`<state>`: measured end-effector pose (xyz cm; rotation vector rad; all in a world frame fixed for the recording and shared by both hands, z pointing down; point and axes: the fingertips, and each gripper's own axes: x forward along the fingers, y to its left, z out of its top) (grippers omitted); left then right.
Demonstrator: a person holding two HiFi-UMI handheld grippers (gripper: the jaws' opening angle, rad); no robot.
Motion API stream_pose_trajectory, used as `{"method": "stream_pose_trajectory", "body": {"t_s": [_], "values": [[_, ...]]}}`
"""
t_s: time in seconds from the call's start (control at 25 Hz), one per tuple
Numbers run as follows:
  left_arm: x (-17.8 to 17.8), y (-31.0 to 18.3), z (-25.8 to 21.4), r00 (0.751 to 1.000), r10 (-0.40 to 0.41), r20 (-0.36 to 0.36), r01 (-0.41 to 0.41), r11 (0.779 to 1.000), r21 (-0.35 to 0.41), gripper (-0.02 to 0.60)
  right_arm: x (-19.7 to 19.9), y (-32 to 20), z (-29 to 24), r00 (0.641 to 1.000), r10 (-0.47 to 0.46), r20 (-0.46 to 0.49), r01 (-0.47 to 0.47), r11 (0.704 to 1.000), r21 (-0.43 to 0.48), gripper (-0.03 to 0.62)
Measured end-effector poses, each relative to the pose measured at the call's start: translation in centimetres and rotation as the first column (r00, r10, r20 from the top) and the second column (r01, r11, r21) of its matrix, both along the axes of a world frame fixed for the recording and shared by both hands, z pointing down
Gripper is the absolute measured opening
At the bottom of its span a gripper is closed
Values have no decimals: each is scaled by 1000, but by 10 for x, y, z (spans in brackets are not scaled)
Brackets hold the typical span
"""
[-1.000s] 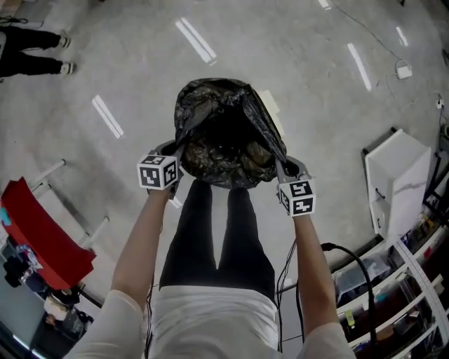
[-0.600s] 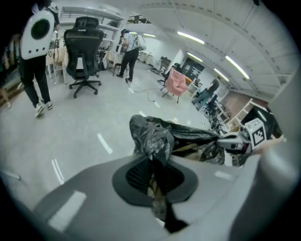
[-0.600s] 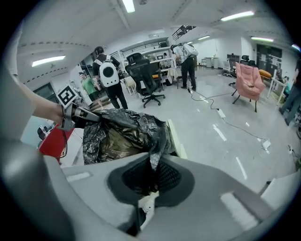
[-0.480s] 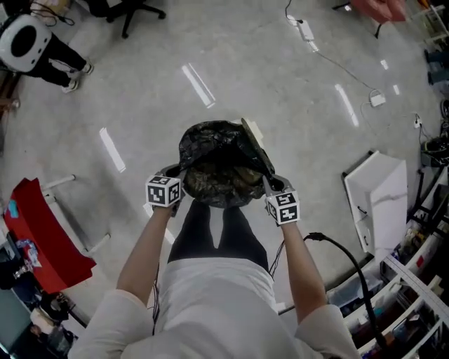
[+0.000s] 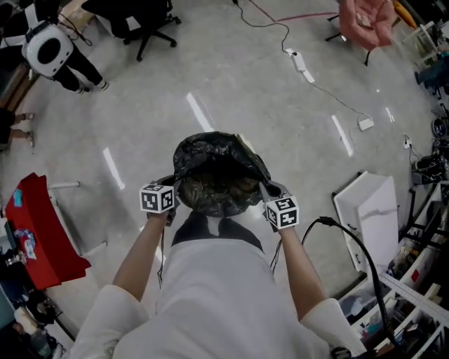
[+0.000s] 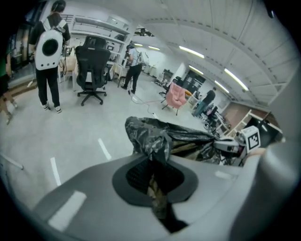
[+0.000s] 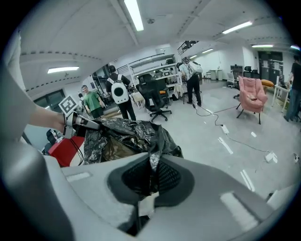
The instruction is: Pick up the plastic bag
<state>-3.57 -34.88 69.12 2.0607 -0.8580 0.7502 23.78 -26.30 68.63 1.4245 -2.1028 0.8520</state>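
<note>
I have the bag [image 5: 217, 175] between my left claw [image 5: 170, 188] and right claw [image 5: 270, 189], one on each side of its rim, above the floor [image 5: 280, 105]; chair [image 5: 144, 21] far behind.

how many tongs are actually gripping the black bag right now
2. The left tongs are shut on the plastic bag's left rim, and the right tongs on its right rim, with the bag held open between them. No others are in view.

Bare floor [image 5: 266, 105] ahead, red object [image 5: 35, 235] left, white panel [image 5: 372, 210] right
</note>
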Motion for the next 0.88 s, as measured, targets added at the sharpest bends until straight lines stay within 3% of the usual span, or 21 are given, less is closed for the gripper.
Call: {"method": "stream_pose_trajectory", "body": {"t_s": [0.2,0.4,0.88], "values": [[-2,21,-49,999,-32,-34,34,997,63,6,-8,17,-43,998,1,59,-4,998,59,3],[-14,30,-79,996,-54,-68,61,992,110,6,-6,29,-70,998,11,61,-17,995,99,3],[-68,64,-142,997,18,-75,1,969,245,6,-44,65,-134,996,80,33,-85,973,214,3]]}}
